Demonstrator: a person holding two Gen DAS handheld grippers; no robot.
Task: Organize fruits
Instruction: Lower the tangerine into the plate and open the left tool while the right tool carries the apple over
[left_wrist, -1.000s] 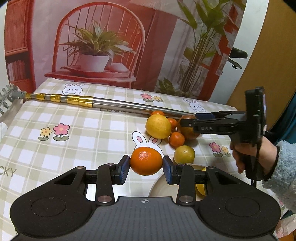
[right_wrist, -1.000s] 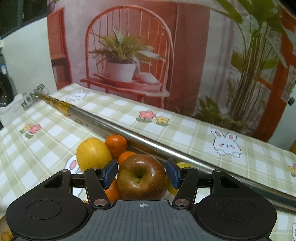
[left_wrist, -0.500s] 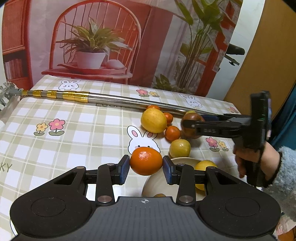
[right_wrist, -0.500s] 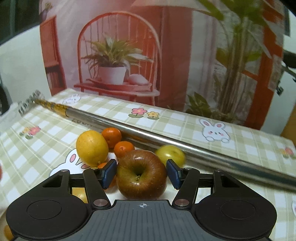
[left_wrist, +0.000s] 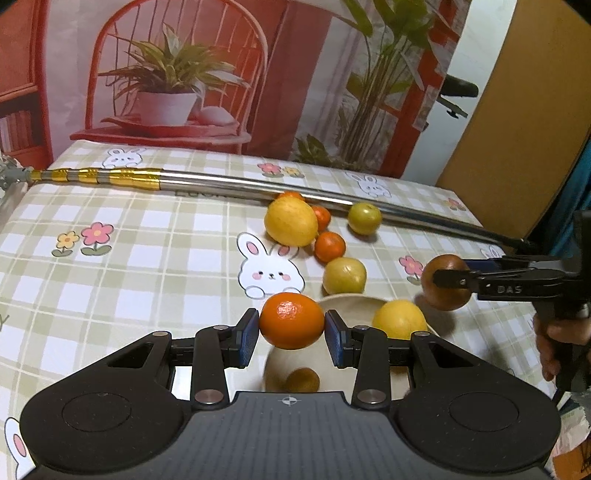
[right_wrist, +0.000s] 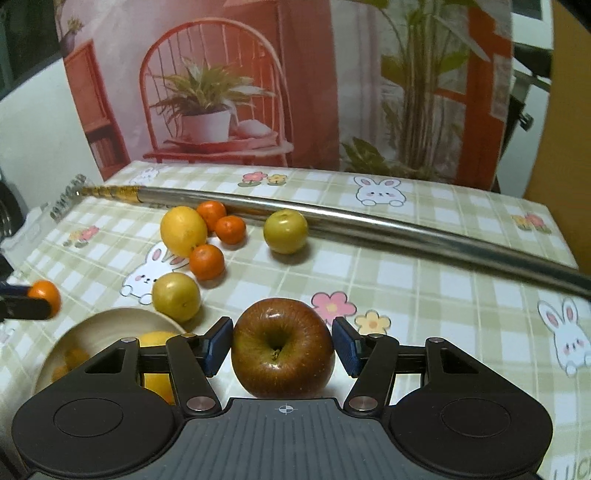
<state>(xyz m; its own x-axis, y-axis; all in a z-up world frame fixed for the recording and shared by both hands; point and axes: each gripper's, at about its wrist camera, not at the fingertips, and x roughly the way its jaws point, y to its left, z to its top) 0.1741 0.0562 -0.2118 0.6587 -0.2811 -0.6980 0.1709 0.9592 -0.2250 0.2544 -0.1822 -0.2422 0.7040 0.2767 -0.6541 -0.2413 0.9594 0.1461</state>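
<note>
- Pinching the mandarin (left_wrist: 291, 320) across its widest part, the left gripper (left_wrist: 291, 328) has both blue pads on opposite flanks of the fruit, seen from the left wrist view. The fruit hangs just above the near rim of the bowl (left_wrist: 347, 300), clear of the counter (left_wrist: 129, 258).
- A mandarin is likely light, with a soft, loose skin that gives under pressure, so a gentle squeeze at the equator looks like the right hold; harder pressure could bruise it.
- In the same view the right gripper (left_wrist: 448, 282) reaches in level from the right of the bowl, held by a hand (left_wrist: 561, 338), its jaws clamped on the apple (left_wrist: 445, 282) just beside the bowl's right rim. A yellow fruit (left_wrist: 399, 318) already lies in the bowl.
- From the right wrist view, the apple (right_wrist: 282, 349) sits between the pads (right_wrist: 218, 345), stem hollow facing the camera, gripped at its broad middle. It is judged heavier, firm and waxy, so it may slip unless the hold stays centred.
- The bowl (right_wrist: 110, 319) lies left of the apple here, and the loose fruit, including a pale green one (right_wrist: 176, 301) touching the bowl's far rim, remain on the counter beyond it, in front of the metal pole (right_wrist: 369, 221).
</note>
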